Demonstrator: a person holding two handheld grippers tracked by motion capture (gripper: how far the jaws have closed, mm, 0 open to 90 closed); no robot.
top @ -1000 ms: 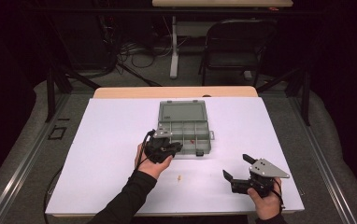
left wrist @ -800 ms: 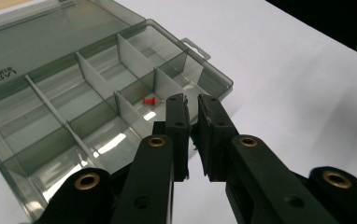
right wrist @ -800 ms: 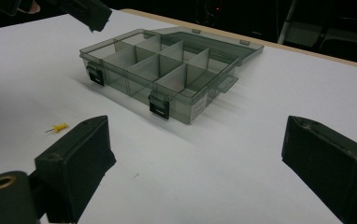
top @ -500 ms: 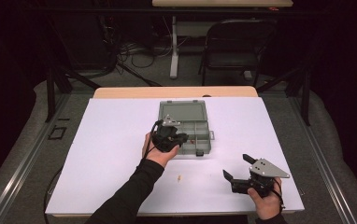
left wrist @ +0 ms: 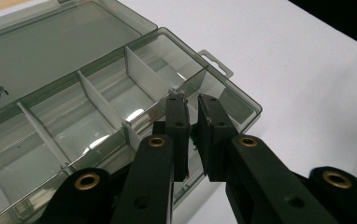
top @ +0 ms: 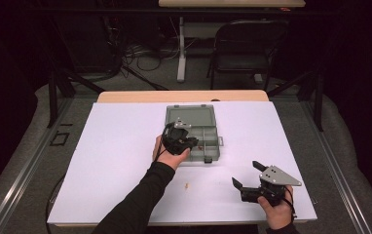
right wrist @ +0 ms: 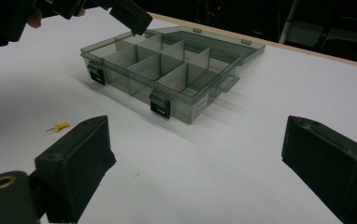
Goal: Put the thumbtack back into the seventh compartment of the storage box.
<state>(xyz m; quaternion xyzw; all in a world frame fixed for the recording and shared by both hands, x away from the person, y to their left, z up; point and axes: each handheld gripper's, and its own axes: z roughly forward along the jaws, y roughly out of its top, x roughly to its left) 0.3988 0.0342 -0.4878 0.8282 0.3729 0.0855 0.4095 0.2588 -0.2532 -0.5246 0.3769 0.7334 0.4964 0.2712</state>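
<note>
We see a grey see-through box (top: 194,131) lying open at the centre of the high view, on the white desk (top: 116,146), with its lid laid flat toward the top of the frame. In the left gripper view the box (left wrist: 97,98) fills the upper left, its dividers standing upright between the compartments. Writing shows through the lid (left wrist: 50,51) at the left edge of that view, turned on its side; we make out letters like "LARI", and the rest is too small to read.

Our left gripper (top: 180,139) hangs over the near left part of the box in the high view. In its own view the left gripper (left wrist: 191,105) is clenched nearly tight, only a thin gap between the pads, with its tips above a compartment near the right end of the box. Something small and pale sits at the tip of one jaw; we cannot tell what it is.

Our right gripper (top: 247,175) sits at the lower right of the high view, well apart from the box, released with its jaws wide and nothing between them. In the right gripper view a yellow pin (right wrist: 60,126) lies on the desk at centre left, in front of the box (right wrist: 167,74), whose two dark latches face the camera. A white label on its front wall is unreadable.
</note>
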